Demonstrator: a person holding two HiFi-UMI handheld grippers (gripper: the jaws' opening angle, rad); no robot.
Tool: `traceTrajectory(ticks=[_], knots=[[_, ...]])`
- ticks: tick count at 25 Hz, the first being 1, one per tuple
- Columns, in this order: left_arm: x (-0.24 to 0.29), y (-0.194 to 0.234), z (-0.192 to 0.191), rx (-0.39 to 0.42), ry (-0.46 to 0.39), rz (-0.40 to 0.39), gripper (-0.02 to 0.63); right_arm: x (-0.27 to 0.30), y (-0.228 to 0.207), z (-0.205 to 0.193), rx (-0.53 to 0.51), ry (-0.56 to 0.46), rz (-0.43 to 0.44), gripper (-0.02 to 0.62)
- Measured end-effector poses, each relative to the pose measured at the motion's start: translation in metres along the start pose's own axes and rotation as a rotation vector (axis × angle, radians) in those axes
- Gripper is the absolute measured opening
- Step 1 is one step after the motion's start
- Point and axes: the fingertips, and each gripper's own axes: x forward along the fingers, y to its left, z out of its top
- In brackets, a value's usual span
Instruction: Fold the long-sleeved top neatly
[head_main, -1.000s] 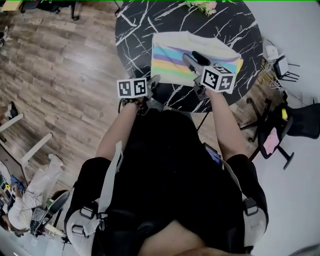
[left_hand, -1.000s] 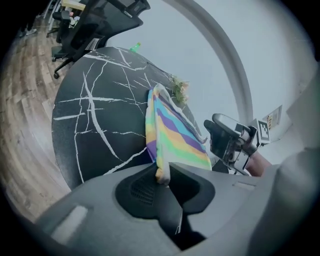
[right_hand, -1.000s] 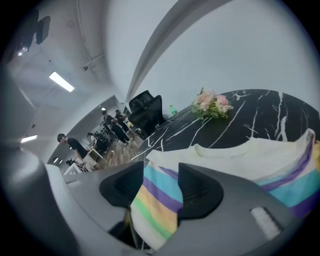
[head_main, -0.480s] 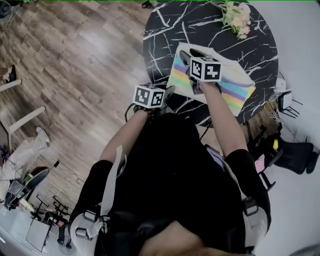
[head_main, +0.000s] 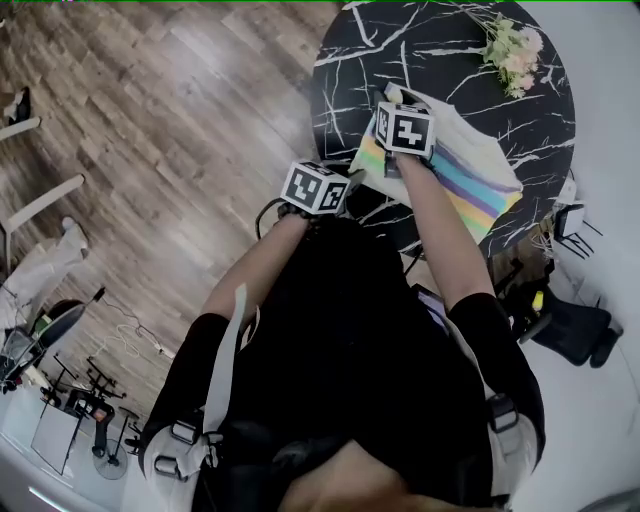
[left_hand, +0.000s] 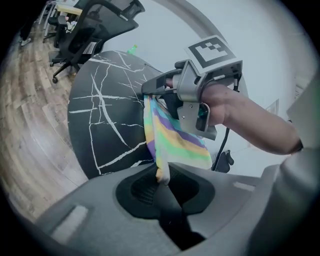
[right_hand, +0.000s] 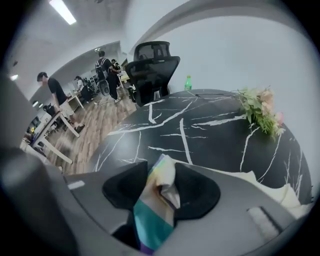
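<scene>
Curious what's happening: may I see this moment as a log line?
left gripper: shut on top | right gripper: jaws just closing, shut on top | top: partly on table

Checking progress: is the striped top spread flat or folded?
Partly folded: the striped top lies on the table as a compact layered panel, no sleeves showing, near edge lifted.

Round black marble-look table (head_main: 440, 60), white veining, on brown wood-plank floor (head_main: 180, 120). Pale pink-and-white flower bunch (head_main: 515, 45) at table's far right edge. Black high-back office chair (right_hand: 152, 65) past far edge. Plain white wall (right_hand: 235, 45), ceiling strip light (right_hand: 62, 11) overhead.
</scene>
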Motion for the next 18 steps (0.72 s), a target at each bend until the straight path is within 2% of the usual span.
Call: traceTrajectory(ticks=[2,6,9,12,18], knots=[[-0.001,0.002,0.000,-0.002,0.001,-0.003,0.058,0.002,0.000,0.000,-0.029,-0.020,-0.031,0.147],[-0.001,0.003,0.000,-0.003,-0.001,-0.013,0.058,0.007,0.002,-0.002,-0.064,-0.051,-0.043,0.136],[-0.001,0.002,0.002,-0.003,-0.011,-0.015,0.058,0.006,-0.003,-0.002,-0.072,-0.052,-0.057,0.099],[-0.004,0.000,0.005,-0.003,-0.020,-0.004,0.057,0.005,-0.004,-0.002,-0.070,-0.056,-0.024,0.066],[-0.014,-0.032,0.016,0.039,-0.034,-0.023,0.054,-0.024,-0.012,0.002,0.008,-0.118,0.081,0.057]])
